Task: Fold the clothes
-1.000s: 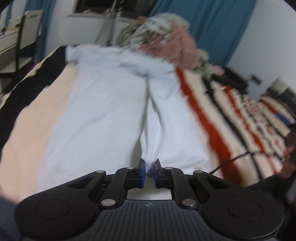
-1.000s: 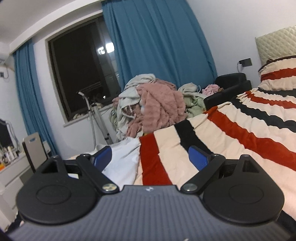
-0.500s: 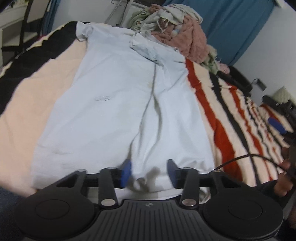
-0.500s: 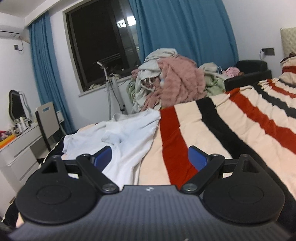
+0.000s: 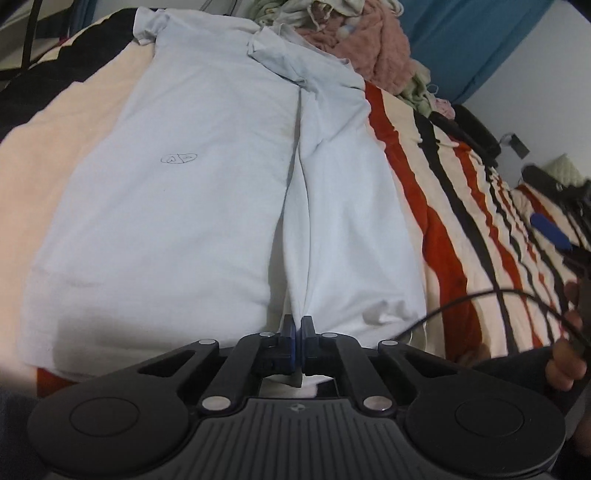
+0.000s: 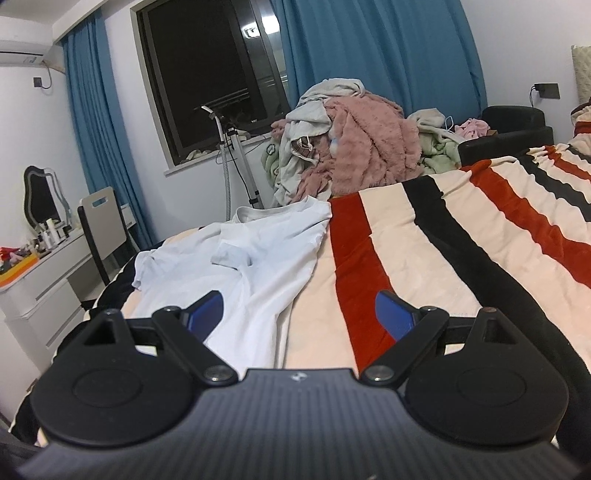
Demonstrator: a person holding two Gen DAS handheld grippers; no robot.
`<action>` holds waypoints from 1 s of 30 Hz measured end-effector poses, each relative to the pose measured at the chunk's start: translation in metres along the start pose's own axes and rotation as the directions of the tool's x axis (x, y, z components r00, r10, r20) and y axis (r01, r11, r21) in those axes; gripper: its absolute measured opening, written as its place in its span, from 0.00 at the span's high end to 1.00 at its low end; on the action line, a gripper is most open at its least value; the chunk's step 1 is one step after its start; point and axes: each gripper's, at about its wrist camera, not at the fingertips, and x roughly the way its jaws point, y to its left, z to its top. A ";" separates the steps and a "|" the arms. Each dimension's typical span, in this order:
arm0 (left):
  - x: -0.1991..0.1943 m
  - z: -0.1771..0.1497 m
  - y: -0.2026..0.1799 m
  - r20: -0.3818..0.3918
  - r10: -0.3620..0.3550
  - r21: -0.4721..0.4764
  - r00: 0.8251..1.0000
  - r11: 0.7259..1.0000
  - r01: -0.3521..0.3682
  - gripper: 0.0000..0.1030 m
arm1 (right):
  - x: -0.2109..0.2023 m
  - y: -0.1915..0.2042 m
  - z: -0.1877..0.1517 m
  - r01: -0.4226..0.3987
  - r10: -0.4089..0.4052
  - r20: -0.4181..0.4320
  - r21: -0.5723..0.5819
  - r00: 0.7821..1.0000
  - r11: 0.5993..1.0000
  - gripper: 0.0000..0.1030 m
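- The pale blue T-shirt (image 5: 192, 192) lies spread lengthwise on the striped blanket (image 5: 439, 221), its collar end toward 12 o'clock in the left wrist view and its hem toward 6 o'clock.
- 1 fold looks begun: the shirt's side panel (image 5: 351, 206) at about 1 o'clock lies as a separate strip, split from the main body by a long crease (image 5: 295, 173) running from 12 to 6 o'clock.
- The sleeve (image 5: 280, 55) on that side looks turned in over the chest near 12 o'clock; the other sleeve (image 5: 147, 26) at 11 o'clock lies loose and unfolded.
- The left gripper (image 5: 297, 332) has its blue pads pressed together on a pinch of the hem, right where the crease meets the bottom edge at 6 o'clock. The cloth rises to a small peak between them.
- The right gripper (image 6: 299, 314) hangs with its jaws spread wide and nothing between them, above the blanket with the shirt at 10 to 11 o'clock of its view.
- A heap of unfolded clothes (image 6: 347, 144) waits beyond the far edge of the bed at 12 o'clock.
- My judgement: the task is early. This shirt has at most 1 lengthwise fold under way, the 11 o'clock side and the crosswise folds remain, and the heap is untouched.
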 end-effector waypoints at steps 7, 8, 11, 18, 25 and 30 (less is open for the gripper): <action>-0.014 0.000 -0.023 0.092 0.031 0.131 0.995 0.990 -0.043 0.44 | -0.003 0.008 -0.003 -0.016 0.016 0.009 -0.016 1.000 1.000 0.12; -0.019 0.001 -0.027 0.122 0.036 0.152 0.992 0.987 -0.054 0.38 | -0.003 0.009 -0.003 -0.018 0.018 0.010 -0.019 1.000 1.000 0.12; -0.035 0.007 -0.039 0.214 0.050 0.210 0.975 0.973 -0.096 0.30 | -0.004 0.012 -0.004 -0.022 0.023 0.016 -0.024 1.000 0.999 0.12; -0.059 0.042 -0.070 0.385 0.036 0.331 0.922 0.927 -0.175 0.03 | -0.004 0.019 -0.008 -0.018 0.020 0.040 -0.033 0.999 0.999 0.12; -0.056 0.073 -0.081 0.453 -0.018 0.378 0.891 0.910 -0.174 0.00 | -0.004 0.026 -0.012 -0.014 0.017 0.065 -0.042 0.998 0.999 0.12; -0.053 0.074 -0.064 0.505 -0.021 0.290 0.863 0.946 -0.147 0.00 | -0.004 0.031 -0.015 -0.011 0.015 0.082 -0.048 0.997 0.999 0.12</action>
